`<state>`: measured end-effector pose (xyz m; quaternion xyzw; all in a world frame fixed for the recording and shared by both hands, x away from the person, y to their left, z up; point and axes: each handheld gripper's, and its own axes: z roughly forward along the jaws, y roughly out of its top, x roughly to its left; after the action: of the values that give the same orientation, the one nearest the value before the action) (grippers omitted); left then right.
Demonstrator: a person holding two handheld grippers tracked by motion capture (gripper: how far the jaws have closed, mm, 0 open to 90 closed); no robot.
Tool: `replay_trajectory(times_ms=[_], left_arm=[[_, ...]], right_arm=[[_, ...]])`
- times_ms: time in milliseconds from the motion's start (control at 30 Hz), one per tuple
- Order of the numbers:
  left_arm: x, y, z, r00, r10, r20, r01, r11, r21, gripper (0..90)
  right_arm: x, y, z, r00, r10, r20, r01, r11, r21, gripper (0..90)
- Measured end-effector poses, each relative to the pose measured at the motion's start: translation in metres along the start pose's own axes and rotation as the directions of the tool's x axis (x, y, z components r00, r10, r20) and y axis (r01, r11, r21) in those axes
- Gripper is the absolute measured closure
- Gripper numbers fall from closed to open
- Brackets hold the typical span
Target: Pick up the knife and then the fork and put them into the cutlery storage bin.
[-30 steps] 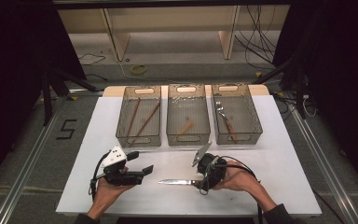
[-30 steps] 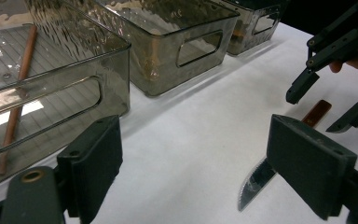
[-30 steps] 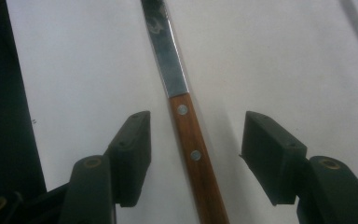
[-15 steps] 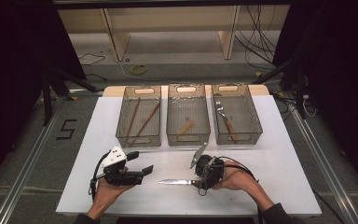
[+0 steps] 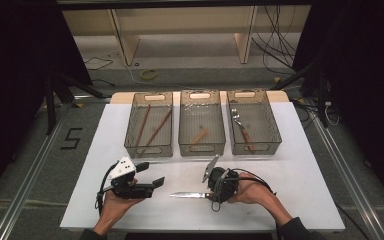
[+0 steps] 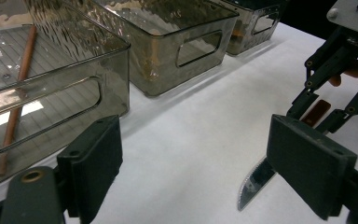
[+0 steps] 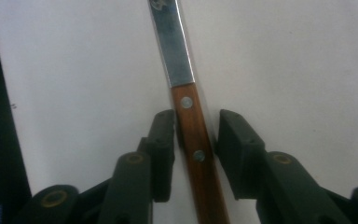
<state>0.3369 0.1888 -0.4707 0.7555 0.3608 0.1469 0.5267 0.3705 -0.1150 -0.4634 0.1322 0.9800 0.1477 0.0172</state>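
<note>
A knife (image 7: 193,135) is being picked up from the white table (image 5: 290,170): the right gripper (image 5: 215,192) is set down over its wooden handle, w/ the steel blade (image 5: 186,195) lying straight out ahead of the claw toward the left gripper (image 5: 147,177). In the right gripper view the jaws have just been closing; the left pad sits at or near the handle, the right pad is seen w/ a thin gap, so the knife is not yet clamped. The left gripper is held w/ jaws wide apart, nothing between them, the blade tip (image 6: 254,184) lying just past its right pad. Step judged: the grasp, approx. halfway closed. Next move calls for a full squeeze on the handle, then a level lift. Three clear bins (image 5: 201,127) stand beyond both claws; the right one (image 5: 252,122) holds a fork.
</note>
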Motion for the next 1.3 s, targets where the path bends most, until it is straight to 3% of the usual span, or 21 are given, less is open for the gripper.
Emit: replay_trajectory(times_ms=[300, 400, 567, 767, 967, 1133, 1300], left_arm=[[0.000, 0.000, 0.000, 1.0000, 0.000, 0.002, 0.000, 1.0000, -0.001, 17.7], [0.000, 0.000, -0.001, 1.0000, -0.001, 0.003, 0.001, 1.0000, 0.000, 17.7], [0.001, 0.000, -0.001, 1.0000, 0.002, 0.002, -0.002, 1.0000, 0.001, 17.7], [0.001, 0.000, -0.001, 1.0000, 0.000, 0.002, 0.000, 1.0000, -0.001, 17.7], [0.001, 0.000, -0.002, 1.0000, -0.008, 0.000, 0.008, 0.9999, -0.009, 17.7], [0.001, 0.000, -0.001, 0.9999, -0.017, 0.002, 0.017, 0.9997, -0.017, 17.6], [0.002, 0.000, -0.002, 0.9998, -0.019, 0.002, 0.019, 0.9996, -0.021, 17.6]], right_arm=[[0.005, 0.000, -0.001, 0.9994, -0.034, 0.010, 0.033, 0.998, 0.045, 76.0], [0.005, 0.001, -0.001, 1.0000, -0.004, 0.007, 0.004, 0.999, 0.042, 76.8], [0.004, -0.001, -0.002, 1.0000, -0.005, 0.001, 0.005, 0.999, 0.039, 77.2], [0.000, -0.005, -0.003, 0.9998, 0.018, -0.004, -0.018, 1.000, -0.004, 77.3], [-0.005, -0.008, -0.018, 0.9982, 0.060, 0.005, -0.060, 0.996, -0.072, 77.4], [-0.011, -0.012, -0.032, 0.9926, 0.121, 0.014, -0.118, 0.984, -0.137, 77.3], [-0.016, -0.016, -0.043, 0.9880, 0.151, 0.031, -0.144, 0.974, -0.177, 77.3]])
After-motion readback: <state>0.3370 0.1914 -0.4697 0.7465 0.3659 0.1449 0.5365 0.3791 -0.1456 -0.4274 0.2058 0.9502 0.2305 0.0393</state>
